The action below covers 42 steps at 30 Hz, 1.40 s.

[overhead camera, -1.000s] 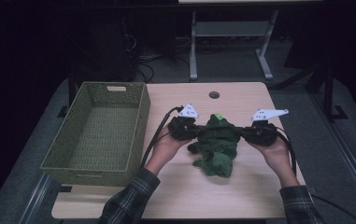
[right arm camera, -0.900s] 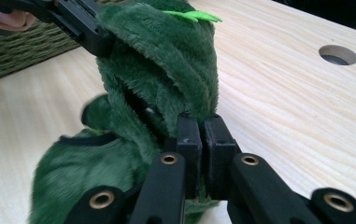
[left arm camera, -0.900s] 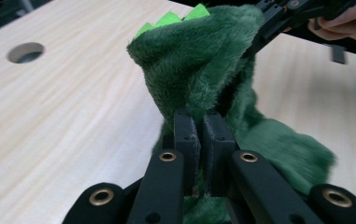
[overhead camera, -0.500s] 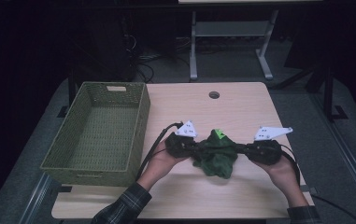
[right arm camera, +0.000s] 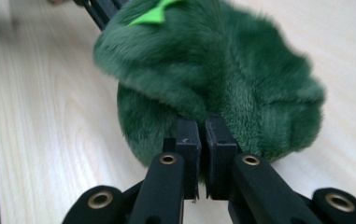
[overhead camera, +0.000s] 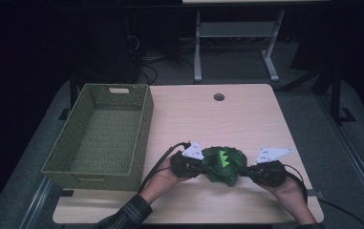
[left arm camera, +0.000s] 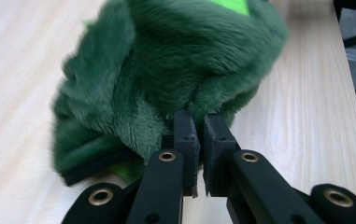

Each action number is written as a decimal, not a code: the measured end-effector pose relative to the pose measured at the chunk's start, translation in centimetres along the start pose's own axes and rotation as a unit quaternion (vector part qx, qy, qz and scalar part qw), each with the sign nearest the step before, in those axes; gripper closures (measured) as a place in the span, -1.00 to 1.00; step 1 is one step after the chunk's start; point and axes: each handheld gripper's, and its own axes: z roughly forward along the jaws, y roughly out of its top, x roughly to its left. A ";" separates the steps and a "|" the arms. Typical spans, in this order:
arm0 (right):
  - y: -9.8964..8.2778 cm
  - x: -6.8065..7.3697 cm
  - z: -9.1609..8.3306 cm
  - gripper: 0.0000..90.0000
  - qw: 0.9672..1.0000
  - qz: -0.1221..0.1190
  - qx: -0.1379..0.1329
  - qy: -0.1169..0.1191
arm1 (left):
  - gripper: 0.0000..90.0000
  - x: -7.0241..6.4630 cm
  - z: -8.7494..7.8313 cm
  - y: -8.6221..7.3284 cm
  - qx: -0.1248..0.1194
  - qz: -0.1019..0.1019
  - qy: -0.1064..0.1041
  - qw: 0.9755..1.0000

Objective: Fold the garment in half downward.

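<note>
Forearms come in low at our edge of the table (overhead camera: 246,119), both hands level and turned inward toward the green plush toy (overhead camera: 223,164). We hold the left gripper (overhead camera: 199,167) on one side of the plush and the right gripper (overhead camera: 249,171) on the other, so its long axis runs across the table between them. Each pair of jaws is clamped on a fold of fur (left arm camera: 185,79) at the toy's edge. Beyond and left of the plush sits the woven basket (overhead camera: 141,138).
</note>
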 end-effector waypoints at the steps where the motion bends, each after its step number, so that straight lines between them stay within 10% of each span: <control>1: -0.2 0.1 0.2 0.91 1.000 -0.003 0.004 0.002 | 0.89 -0.1 0.2 -0.1 0.002 0.001 -0.003 1.000; 10: -1.4 0.2 1.5 0.84 1.000 0.002 0.027 0.011 | 0.77 -0.3 1.4 -0.9 0.016 -0.007 -0.014 1.000; 26: -2.3 1.2 -1.7 0.44 1.000 0.023 0.003 0.015 | 0.31 -2.2 -3.0 -1.7 -0.019 -0.021 -0.011 1.000; 36: 0.9 0.2 -2.3 0.94 0.999 0.008 -0.039 -0.005 | 0.83 -1.0 -3.4 0.3 -0.047 -0.029 0.012 0.998; 42: 2.5 -1.2 -0.5 1.00 0.999 0.005 -0.031 -0.009 | 0.98 0.0 -1.7 1.3 -0.023 -0.042 0.030 0.998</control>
